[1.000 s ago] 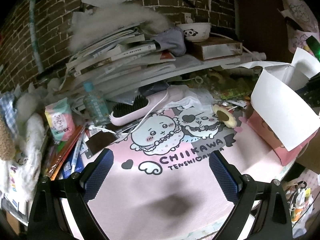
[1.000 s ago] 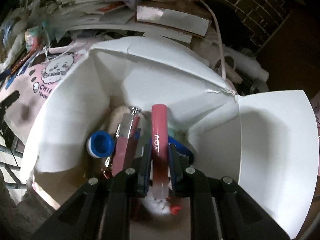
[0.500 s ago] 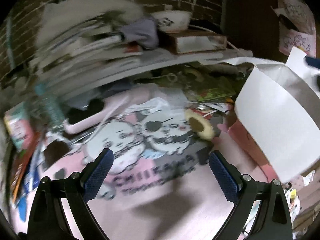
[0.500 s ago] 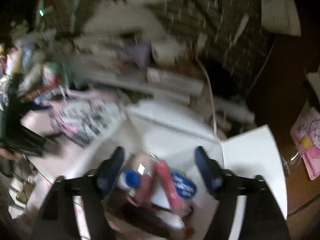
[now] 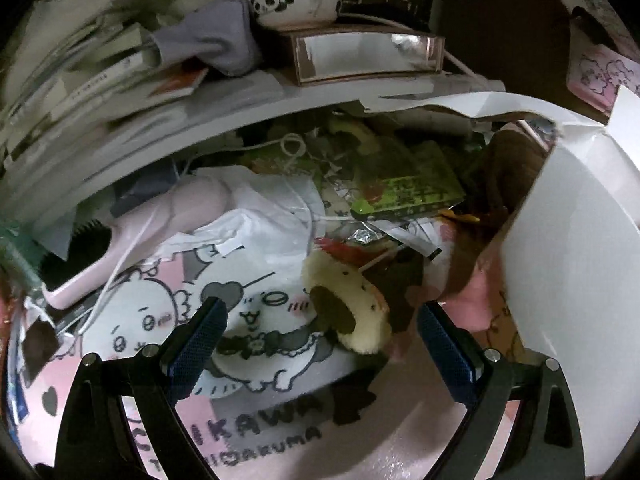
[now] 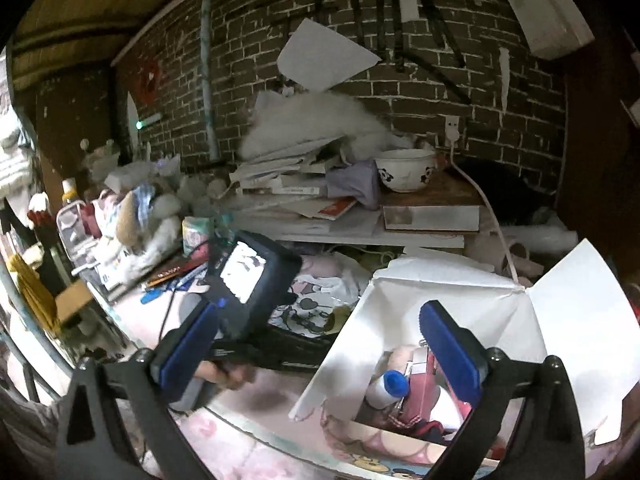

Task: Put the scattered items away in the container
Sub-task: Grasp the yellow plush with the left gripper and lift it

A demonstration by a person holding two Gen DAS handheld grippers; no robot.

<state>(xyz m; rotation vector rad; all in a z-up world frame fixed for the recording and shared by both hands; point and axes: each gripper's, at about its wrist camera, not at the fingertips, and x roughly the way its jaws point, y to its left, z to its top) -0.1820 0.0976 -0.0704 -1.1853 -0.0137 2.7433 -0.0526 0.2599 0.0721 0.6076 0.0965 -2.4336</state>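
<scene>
Left tongs [image 5: 320, 344] wide open, empty, plush [image 5: 348, 312] centre frame. Right tongs [image 6: 320, 352] wide open, empty, box [image 6: 560, 320] lower right.

This was a cluttered room in someone's home, with a dark brick wall [image 6: 400, 80] behind a crowded desk. A pink cartoon-printed desk mat [image 5: 280, 420] covered the surface, and a white shelf [image 6: 360, 236] above it carried a loose stack of books and papers [image 6: 288, 176], a panda-printed bowl [image 6: 404, 172] and a crumpled cloth. A pink hairbrush [image 5: 100, 256], plush toys [image 6: 140, 216] and a wall socket with a white cable [image 6: 452, 128] added to the lived-in, domestic look.
</scene>
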